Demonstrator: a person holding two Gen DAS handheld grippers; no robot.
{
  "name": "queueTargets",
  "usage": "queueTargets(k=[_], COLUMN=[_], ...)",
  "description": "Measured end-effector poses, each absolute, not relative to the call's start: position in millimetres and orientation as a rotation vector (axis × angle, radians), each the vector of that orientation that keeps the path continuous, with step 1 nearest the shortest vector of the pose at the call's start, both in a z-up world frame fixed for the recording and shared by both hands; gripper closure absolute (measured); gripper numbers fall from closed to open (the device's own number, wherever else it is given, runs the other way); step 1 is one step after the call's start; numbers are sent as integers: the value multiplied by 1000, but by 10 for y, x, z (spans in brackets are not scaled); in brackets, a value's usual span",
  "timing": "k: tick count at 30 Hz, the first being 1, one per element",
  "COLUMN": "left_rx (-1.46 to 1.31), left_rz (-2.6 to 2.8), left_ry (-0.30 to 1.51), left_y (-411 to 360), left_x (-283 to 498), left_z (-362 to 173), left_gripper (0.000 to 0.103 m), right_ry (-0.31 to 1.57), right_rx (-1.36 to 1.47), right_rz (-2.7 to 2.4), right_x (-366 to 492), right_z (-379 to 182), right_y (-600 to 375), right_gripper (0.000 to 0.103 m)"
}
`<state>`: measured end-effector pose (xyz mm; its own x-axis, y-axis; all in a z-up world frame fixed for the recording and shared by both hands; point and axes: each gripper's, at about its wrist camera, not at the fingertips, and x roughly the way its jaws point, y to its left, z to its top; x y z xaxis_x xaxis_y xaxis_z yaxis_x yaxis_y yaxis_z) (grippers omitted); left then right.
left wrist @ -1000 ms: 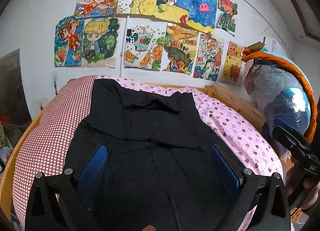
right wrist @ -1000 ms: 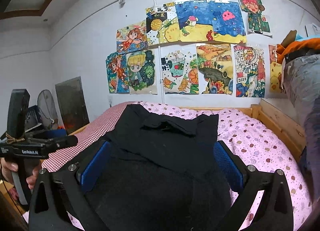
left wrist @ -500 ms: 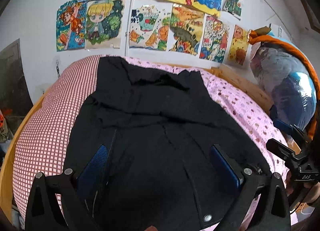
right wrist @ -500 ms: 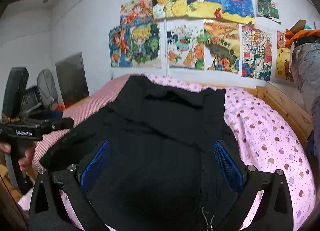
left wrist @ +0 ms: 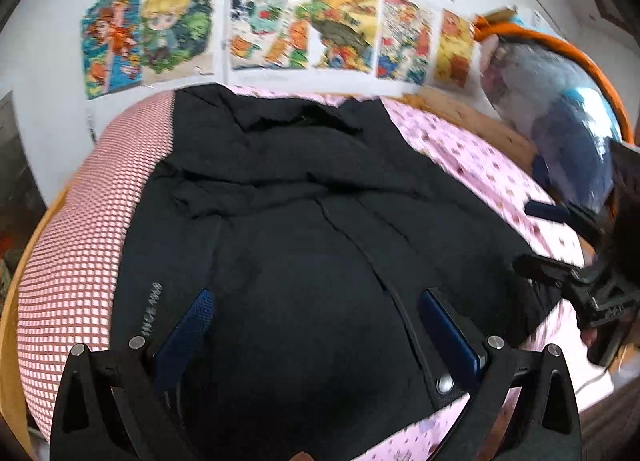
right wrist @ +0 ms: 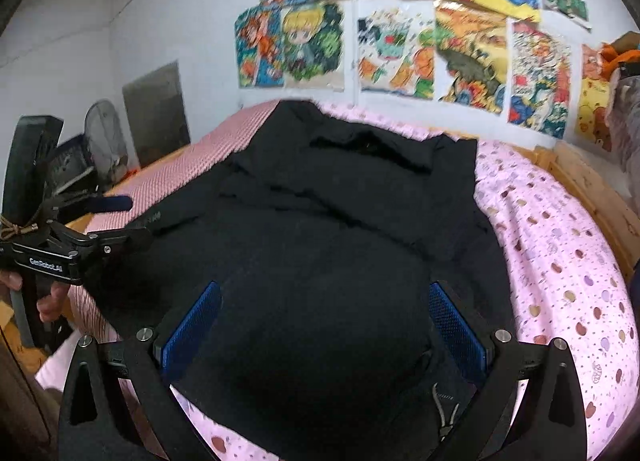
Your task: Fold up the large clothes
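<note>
Two hand-held grippers hang over a large black jacket (left wrist: 304, 221) that lies spread, front up, on a bed. Taking the jacket as the landmark: its collar end lies at the far side, toward a white wall covered with bright children's drawings (right wrist: 400, 33), and its hem end is nearest both cameras. Under the jacket is a pink bedsheet with coloured dots (right wrist: 560, 245), which shows bare along the jacket's right side; a red-and-white checked cover (left wrist: 80, 245) shows along its left side. A metal snap button (left wrist: 445, 383) sits on the placket near the hem, and pale lettering (left wrist: 152, 309) runs along the left front panel.

Above the hem, the left gripper (left wrist: 316, 325) has its blue-padded fingers spread wide with only black cloth visible between them; nothing is clamped. Likewise the right gripper (right wrist: 326, 321) stands wide open over the hem, its pads apart; a metal zipper pull (right wrist: 442, 409) lies just inside its right finger.

From the right wrist view, the left gripper's black body appears at the jacket's left edge, held by a hand (right wrist: 50, 297). A wooden bed frame (right wrist: 592, 189) borders the sheet beyond the jacket's right side.
</note>
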<state>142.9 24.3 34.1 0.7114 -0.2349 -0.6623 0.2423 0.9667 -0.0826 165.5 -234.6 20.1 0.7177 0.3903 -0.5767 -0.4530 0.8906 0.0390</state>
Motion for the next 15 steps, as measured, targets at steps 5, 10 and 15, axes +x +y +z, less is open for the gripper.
queueTargets(k=[5,10,15], left_rx=[123,187,178], left_rz=[-349,-413,-416], left_ry=[702,718,749], left_y=[139,55,104], left_x=[1254,1121,1056], left_z=[217,89,-75], left_gripper=[0,0,0], right_ry=[688,740,780], right_rx=[-165,-207,-263], right_rz=[506,570,641], right_x=[1652,1588,1450], right_z=[25,-103,-239], right_y=[-2252,-2143,-2017], right_gripper=[2,2,2])
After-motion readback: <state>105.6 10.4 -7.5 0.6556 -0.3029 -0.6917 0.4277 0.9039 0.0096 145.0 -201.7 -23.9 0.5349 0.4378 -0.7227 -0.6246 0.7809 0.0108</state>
